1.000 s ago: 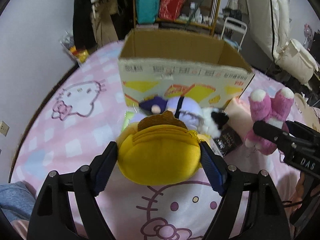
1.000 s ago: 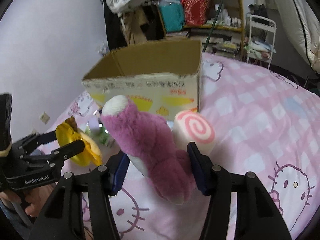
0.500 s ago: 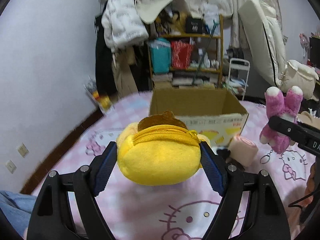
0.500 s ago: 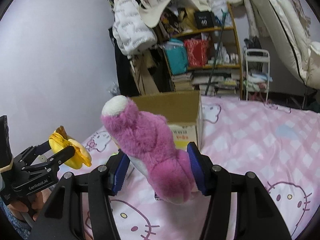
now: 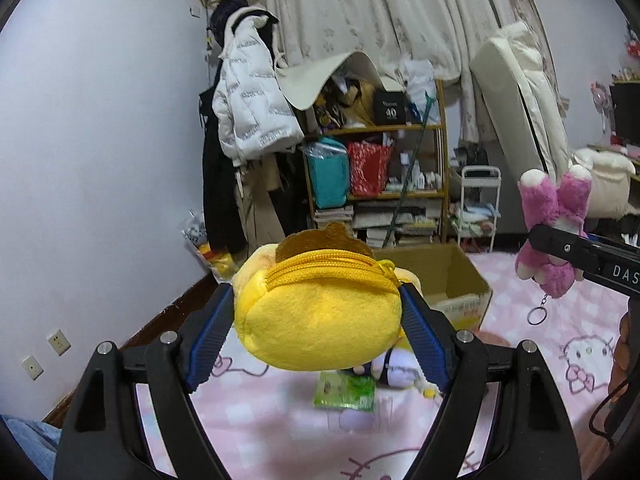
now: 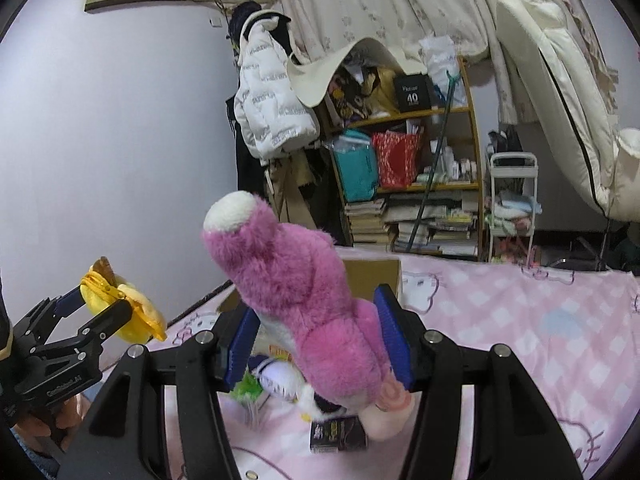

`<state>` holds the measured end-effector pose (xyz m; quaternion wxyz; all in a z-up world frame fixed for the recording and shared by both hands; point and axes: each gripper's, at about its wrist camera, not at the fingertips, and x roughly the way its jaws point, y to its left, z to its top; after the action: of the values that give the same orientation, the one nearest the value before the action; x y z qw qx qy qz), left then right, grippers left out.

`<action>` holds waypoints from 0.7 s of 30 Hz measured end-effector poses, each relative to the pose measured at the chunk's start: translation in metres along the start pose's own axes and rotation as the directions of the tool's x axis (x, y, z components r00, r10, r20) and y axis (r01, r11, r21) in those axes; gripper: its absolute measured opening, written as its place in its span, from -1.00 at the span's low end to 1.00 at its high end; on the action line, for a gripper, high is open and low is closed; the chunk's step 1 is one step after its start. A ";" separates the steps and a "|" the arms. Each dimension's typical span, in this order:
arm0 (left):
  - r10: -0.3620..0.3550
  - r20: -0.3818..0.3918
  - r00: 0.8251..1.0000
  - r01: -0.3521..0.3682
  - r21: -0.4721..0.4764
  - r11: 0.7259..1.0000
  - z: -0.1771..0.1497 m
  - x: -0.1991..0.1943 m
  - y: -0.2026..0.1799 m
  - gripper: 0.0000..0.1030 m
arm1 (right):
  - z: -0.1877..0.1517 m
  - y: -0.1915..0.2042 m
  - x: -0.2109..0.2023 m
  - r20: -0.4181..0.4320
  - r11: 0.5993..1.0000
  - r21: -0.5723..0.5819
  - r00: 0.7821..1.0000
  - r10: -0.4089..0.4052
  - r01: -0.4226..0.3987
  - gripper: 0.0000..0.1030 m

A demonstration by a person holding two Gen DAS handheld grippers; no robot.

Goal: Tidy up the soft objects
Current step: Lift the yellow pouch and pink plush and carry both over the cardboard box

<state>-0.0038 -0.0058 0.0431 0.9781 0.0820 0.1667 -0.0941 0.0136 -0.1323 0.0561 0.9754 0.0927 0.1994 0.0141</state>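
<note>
My left gripper [image 5: 318,320] is shut on a yellow plush pouch [image 5: 320,320] with a zip on top, held up above the bed. From the right wrist view that pouch [image 6: 120,308] shows at the far left in the left gripper [image 6: 100,306]. My right gripper [image 6: 316,332] is shut on a pink plush toy [image 6: 296,296] with white-tipped feet, also lifted; the toy [image 5: 554,216] hangs at the right edge of the left wrist view, a key ring dangling under it. An open cardboard box [image 5: 440,276] stands on the bed behind both toys.
On the pink patterned bedspread [image 6: 520,320] below lie a purple-and-white plush [image 6: 280,376], a green packet [image 5: 346,392], a dark packet [image 6: 338,434] and a pink swirl roll cushion [image 6: 390,408]. A cluttered shelf [image 5: 384,168], hanging coats and a folded mattress stand beyond the bed.
Both grippers have risen with their toys and tilted upward, so the box and the items on the bed have dropped lower in both views. Both grips are unchanged.
</note>
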 end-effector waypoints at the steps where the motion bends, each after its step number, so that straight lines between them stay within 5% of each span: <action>1: 0.008 0.002 1.000 -0.008 -0.006 1.000 0.003 0.001 0.001 0.56 | 0.006 0.000 0.001 0.008 1.000 -0.005 1.000 -0.003 0.003 0.17; 8: 0.023 -0.010 1.000 -0.023 -0.057 0.998 0.034 0.021 0.011 0.57 | 0.037 0.008 0.010 0.045 0.997 -0.081 0.999 0.007 -0.003 0.17; 12: -0.028 -0.009 1.000 0.027 -0.083 0.996 0.050 0.037 0.015 0.57 | 0.047 0.013 0.020 0.061 0.992 -0.126 0.998 0.003 0.004 0.17; 21: -0.016 0.016 1.000 0.016 0.004 1.000 0.061 0.072 0.001 0.58 | 0.056 0.010 0.042 0.050 0.993 -0.122 0.999 0.005 0.001 0.18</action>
<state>0.0826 -0.0280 0.0757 0.9784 0.0819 0.1592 -0.1031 0.0742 -0.1299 0.0919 0.9840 0.0334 0.1733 0.0249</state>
